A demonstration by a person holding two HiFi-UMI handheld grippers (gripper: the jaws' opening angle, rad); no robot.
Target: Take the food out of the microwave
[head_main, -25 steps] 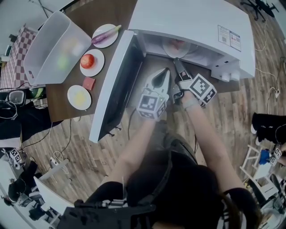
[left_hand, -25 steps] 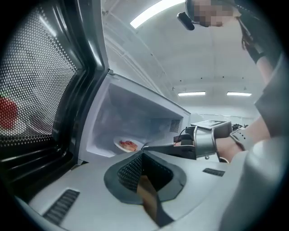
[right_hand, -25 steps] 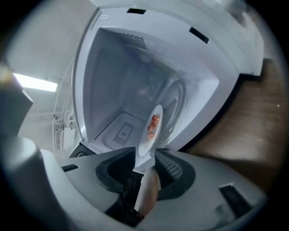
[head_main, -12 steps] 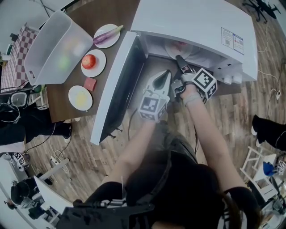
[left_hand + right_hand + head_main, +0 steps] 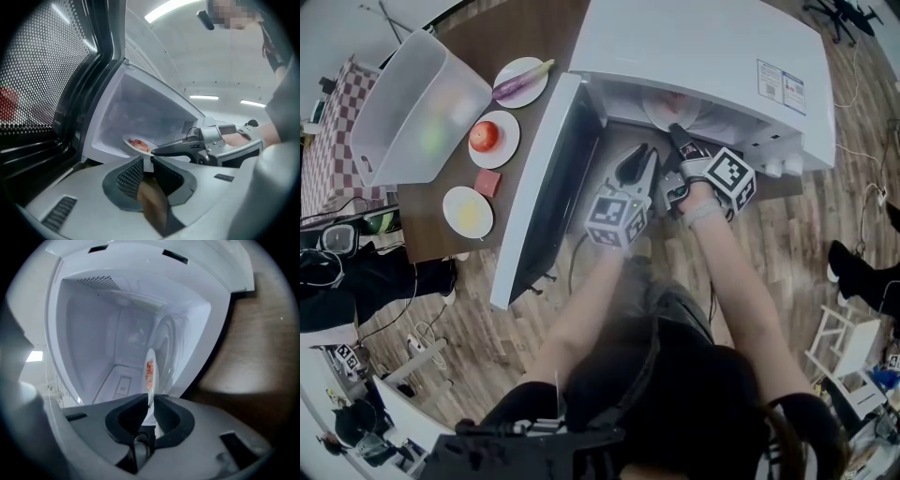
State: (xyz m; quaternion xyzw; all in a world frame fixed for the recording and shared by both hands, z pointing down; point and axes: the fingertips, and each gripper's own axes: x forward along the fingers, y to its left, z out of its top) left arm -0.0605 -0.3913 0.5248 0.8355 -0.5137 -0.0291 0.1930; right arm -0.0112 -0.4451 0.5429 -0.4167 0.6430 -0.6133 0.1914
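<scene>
The white microwave [image 5: 703,47] stands with its door [image 5: 539,187] swung open to the left. Inside lies a white plate [image 5: 661,108] with reddish food [image 5: 149,373] on it. My right gripper [image 5: 678,136] reaches into the cavity, and its jaws are closing on the plate's [image 5: 151,362] near rim, which sits pinched between them [image 5: 151,398]. My left gripper [image 5: 639,159] hovers just outside the opening, left of the right one. Its jaws [image 5: 147,161] are opening and nothing is between them. From the left gripper view the plate [image 5: 133,144] shows beyond the right gripper's finger [image 5: 187,145].
Left of the microwave, the brown table holds a plate with an eggplant [image 5: 520,80], a plate with a tomato [image 5: 492,136], a pink block [image 5: 487,181], a plate of yellow food [image 5: 469,211] and a clear plastic bin [image 5: 417,103]. Wooden floor lies below.
The right gripper's jaws have gone from wide apart to pinched on the plate's rim. The left gripper's jaws, shut before, have parted. Both hands stayed nearly in place.
</scene>
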